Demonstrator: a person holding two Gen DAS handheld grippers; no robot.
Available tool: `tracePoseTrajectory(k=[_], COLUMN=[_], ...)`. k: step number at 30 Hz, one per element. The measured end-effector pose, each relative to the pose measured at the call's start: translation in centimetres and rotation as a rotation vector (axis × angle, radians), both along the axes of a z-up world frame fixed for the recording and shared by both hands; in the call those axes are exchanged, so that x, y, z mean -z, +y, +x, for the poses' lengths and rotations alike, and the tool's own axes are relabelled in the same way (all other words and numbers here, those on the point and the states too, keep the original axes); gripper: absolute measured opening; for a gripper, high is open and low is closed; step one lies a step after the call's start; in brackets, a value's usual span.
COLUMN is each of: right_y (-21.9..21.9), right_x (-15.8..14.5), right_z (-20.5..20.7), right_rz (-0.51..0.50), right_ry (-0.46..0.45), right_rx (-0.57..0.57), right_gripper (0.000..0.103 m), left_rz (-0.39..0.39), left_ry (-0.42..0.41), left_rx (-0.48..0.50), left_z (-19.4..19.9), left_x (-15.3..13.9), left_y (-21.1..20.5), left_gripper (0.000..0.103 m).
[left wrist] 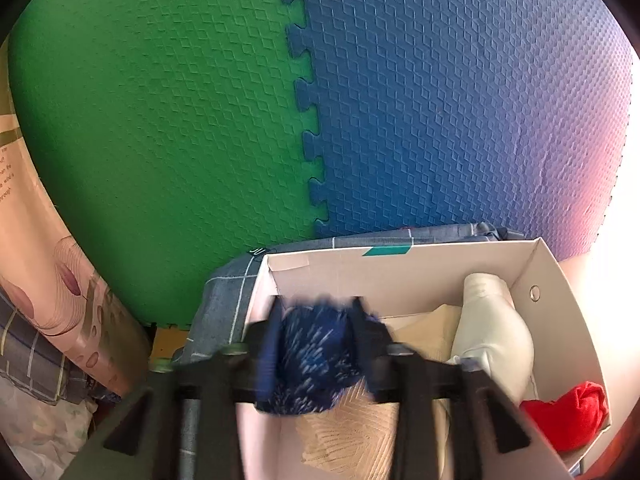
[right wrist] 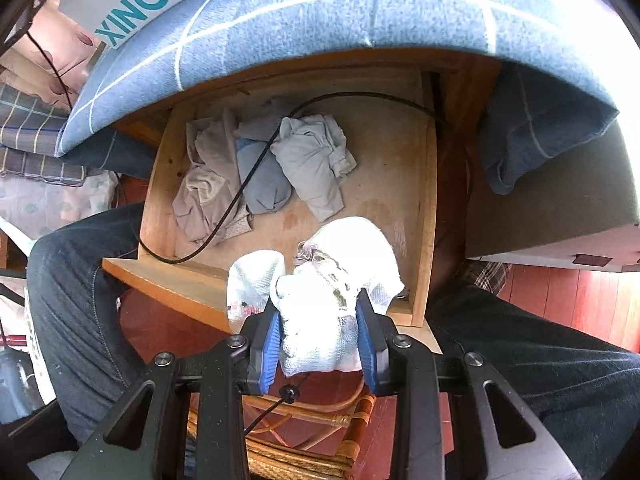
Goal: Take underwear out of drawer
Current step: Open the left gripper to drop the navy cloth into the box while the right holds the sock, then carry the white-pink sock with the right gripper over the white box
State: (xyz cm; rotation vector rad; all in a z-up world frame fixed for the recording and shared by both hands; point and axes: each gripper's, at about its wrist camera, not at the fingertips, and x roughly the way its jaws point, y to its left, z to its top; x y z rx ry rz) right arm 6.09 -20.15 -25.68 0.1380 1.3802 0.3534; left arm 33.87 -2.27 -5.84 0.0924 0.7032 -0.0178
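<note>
The left gripper (left wrist: 320, 344) hangs over a white box (left wrist: 560, 304), its jaws apart around a blurred navy garment (left wrist: 316, 356) speckled white. Whether the fingers press on the cloth I cannot tell; motion smear hides the contact. The box walls rise at 12 and 3 o'clock of the gripper, and the left wall stands just beside the left finger, so side room there is tight. Inside the box a cream piece (left wrist: 496, 332) lies at 2 o'clock and a red piece (left wrist: 572, 412) at 4 o'clock, both near the right wall; a beige cloth (left wrist: 352, 436) shows below the navy one. Behind the box, green and blue foam mats (left wrist: 200, 120) fill the top of the view. The box's near edge is cut off by the frame.

The right gripper (right wrist: 320, 332) is clamped on white underwear (right wrist: 320, 300), the blue pads (right wrist: 272, 340) pressing both sides, above the front corner of an open wooden drawer (right wrist: 428, 200). The bundle hides the front rail there. More underwear (right wrist: 264, 168), grey and tan, lies heaped at 11 o'clock in the back-left of the drawer; the right half of the floor is bare. A black cable (right wrist: 248, 184) crosses the heap and loops over the left wall. A blue checked cover (right wrist: 320, 20) overhangs the drawer's back edge and hides what is behind. Legs in jeans (right wrist: 72, 280) flank the drawer at 9 and 4 o'clock. A cane stool (right wrist: 320, 440) is partly hidden under the gripper.
</note>
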Motion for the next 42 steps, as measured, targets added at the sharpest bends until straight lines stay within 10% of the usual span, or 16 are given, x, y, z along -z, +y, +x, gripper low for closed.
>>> tracePoseTrajectory(k=[10,19,28,42], right_y=[-1.4,-1.6,-2.8,-0.9], right_x=[-0.7,-3.2,-8.9,-23.2], right_z=[-0.7,-1.4,-2.9,-2.4], right_rz=[0.025,0.044,0.059,-0.046], right_ry=[-0.009,-0.066,-0.148,-0.387], right_rx=[0.036,0.033,0.046,0.029], right_gripper=[0.031,0.031,0.031,0.032], left_rz=[-0.143,-0.12,-0.147,-0.233], left_ry=[-0.15,-0.265,-0.245,-0.207], left_rx=[0.077,0.123,0.055,-0.08], left_z=[-4.5,-13.7,-22.8,-26.7], left_x=[-4.5,-8.7,-2.4,8.4], left_y=[3.2,6.9,12.7,18.5], left_gripper=[0.066,0.072,0.075,0.075])
